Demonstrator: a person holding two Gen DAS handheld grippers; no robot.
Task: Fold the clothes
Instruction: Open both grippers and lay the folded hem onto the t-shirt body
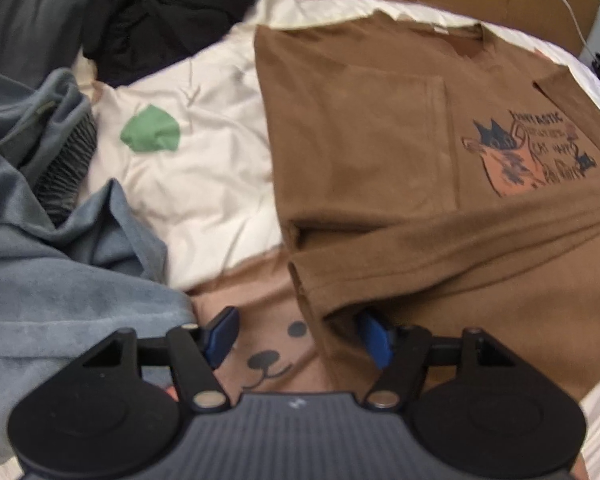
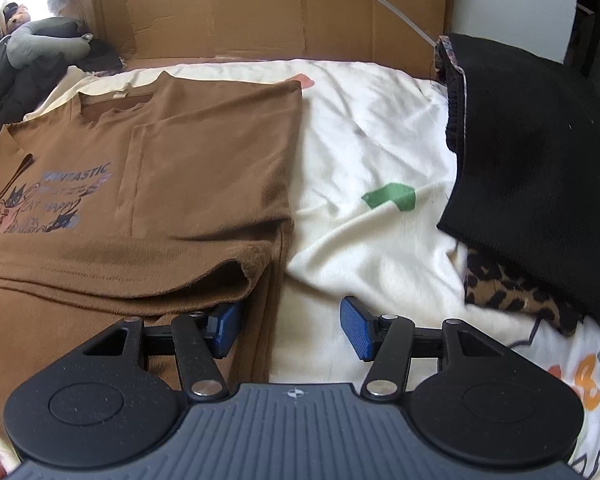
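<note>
Brown shirt (image 1: 400, 152) hem (folded) at both grippers' wide-spread fingers (image 1: 222, 334), gripping nothing.

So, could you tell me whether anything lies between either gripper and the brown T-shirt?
Nothing visible does. The left gripper and the right gripper are both open at the near corners of the brown T-shirt, each with one finger tucked at the fabric's edge.

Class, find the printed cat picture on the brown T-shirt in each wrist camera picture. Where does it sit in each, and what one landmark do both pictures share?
Left wrist view: the cat picture lies at the right, on the brown T-shirt.
Right wrist view: the cat picture lies at the far left edge.
Shared landmark: the green patch on the white bedcover.
</note>
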